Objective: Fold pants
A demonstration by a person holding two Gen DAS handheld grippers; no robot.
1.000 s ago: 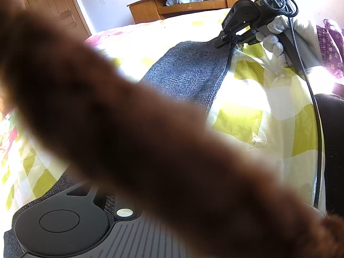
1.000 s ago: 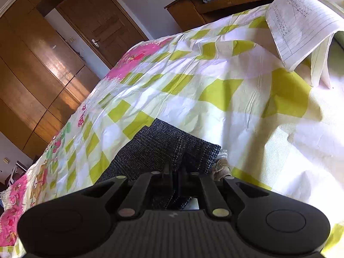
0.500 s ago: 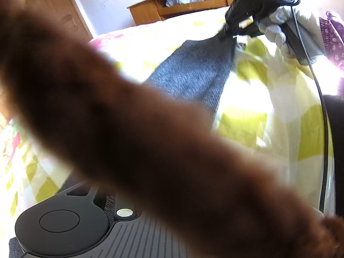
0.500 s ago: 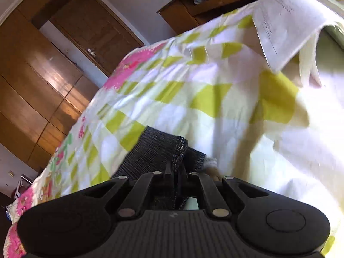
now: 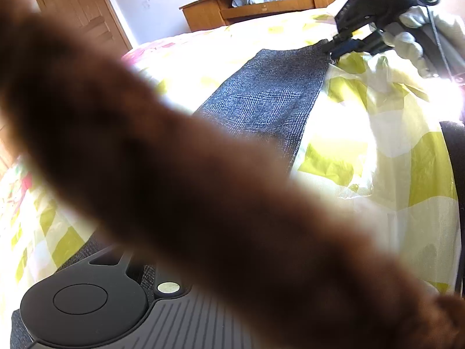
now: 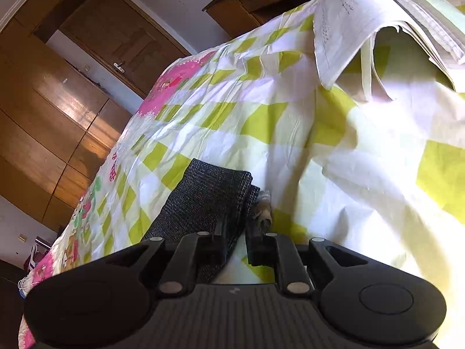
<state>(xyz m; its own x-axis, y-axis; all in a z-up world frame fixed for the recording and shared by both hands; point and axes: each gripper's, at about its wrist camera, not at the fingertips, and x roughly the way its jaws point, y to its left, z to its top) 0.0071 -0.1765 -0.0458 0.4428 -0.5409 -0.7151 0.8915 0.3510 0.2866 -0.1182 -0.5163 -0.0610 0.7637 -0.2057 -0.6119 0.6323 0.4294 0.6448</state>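
- Sunlit across most of both views is a bed (image 6: 290, 151) under a sheet of white and lime-green checks with pink flowers at its far edge; wooden wardrobe doors (image 6: 58, 101) stand beyond it.
- In its own view the right gripper (image 6: 235, 247) has its fingers a small way apart. The left finger lies against the edge of the pants, the right finger stands off over bare sheet, and nothing is pinched between them.
- Seen from the left wrist view, that same gripper (image 5: 334, 49) sits at the far corner of the dark fabric, carried by a white-gloved hand (image 5: 407, 43) with a black cable looping above.
- Grey woven pants (image 5: 270, 99) stretch as a long flat band over the bed from the left gripper's end to the right gripper's end; in the right wrist view the hem (image 6: 209, 195) lies doubled just ahead of the fingers.
- Most of the left gripper (image 5: 145, 276) is hidden: a blurred brown shape (image 5: 189, 189) crosses the lens. Grey cloth shows beside its left finger, but whether it is clamped I cannot tell.
- Lined paper sheets (image 6: 363, 23) lie curled on the bed, well apart from the pants.
- At the wall stands a wooden desk (image 5: 276, 3) with clutter on its shelf.
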